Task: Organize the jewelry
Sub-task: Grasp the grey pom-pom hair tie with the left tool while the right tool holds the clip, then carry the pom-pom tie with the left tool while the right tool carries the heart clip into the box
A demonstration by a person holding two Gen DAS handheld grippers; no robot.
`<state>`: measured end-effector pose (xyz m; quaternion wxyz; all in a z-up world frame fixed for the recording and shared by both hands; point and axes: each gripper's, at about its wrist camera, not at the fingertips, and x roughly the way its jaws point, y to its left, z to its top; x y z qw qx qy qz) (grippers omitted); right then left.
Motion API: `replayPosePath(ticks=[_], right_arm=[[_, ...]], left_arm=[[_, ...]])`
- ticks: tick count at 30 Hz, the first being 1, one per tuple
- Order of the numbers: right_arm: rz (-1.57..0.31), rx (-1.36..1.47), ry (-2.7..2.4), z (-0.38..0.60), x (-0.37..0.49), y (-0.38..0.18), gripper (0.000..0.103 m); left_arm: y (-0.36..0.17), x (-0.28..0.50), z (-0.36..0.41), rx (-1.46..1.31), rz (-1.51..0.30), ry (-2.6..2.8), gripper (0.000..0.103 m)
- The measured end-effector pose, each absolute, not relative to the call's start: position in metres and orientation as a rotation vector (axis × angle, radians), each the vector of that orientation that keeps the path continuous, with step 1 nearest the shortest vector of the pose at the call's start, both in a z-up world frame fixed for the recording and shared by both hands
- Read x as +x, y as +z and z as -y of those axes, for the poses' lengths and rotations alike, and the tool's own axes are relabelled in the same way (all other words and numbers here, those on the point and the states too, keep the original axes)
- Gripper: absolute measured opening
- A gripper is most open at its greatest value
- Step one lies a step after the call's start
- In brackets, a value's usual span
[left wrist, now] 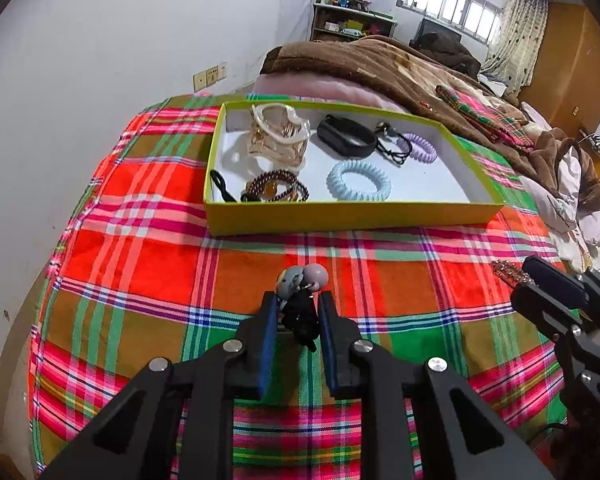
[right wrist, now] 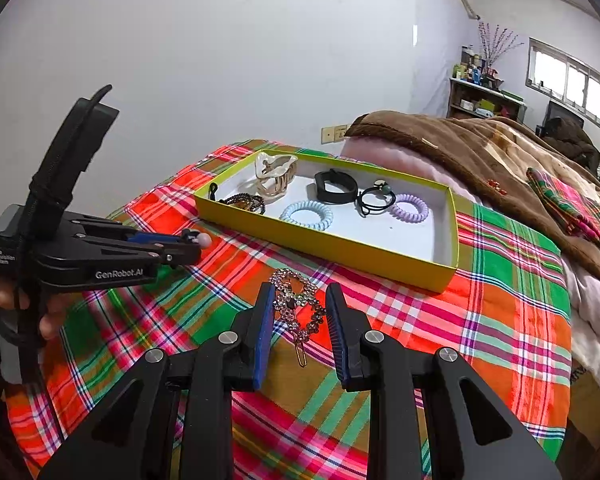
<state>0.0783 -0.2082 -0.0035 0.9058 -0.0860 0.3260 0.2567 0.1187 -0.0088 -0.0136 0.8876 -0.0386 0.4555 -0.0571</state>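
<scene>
Left wrist view: my left gripper point(left wrist: 298, 298) jaws clamp one bead-tipped hair tie point(left wrist: 302, 280), my right gripper point(right wrist: 300, 294) jaws pinch one rhinestone clip point(right wrist: 298, 300) — yellow box point(left wrist: 352, 216) ahead holds two spiral ties, a claw clip and bracelets.

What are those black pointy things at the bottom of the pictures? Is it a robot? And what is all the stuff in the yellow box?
It is not a robot. A person holds a black grabber tool in each hand, and each tool has a small camera that looks along its two fingers. One picture comes from the left tool, the other from the right.

The left gripper pinches a hair tie with two grey beads. The right gripper has its fingers on either side of a sparkly hair clip, which seems to be lifted off the cloth.

Both are above a bright checked cloth. On it sits a yellow-green box with a light blue spiral hair tie, a purple one, a black band, dark beads and a cream hair claw.
</scene>
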Motion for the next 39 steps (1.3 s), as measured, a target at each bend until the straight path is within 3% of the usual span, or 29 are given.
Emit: replayPosePath(ticks=[21, 39], right_arm=[[-0.604, -0.156, 0.44, 0.23, 0.104, 0.033, 0.027], [-0.685, -0.124, 0.352, 0.257, 0.196, 0.019, 0.027]], left_arm=[[0.045, 0.14, 0.033, -0.042, -0.821, -0.194, 0.021], [0.032, 0.192, 0.078, -0.044, -0.852, -0.27, 0.021]])
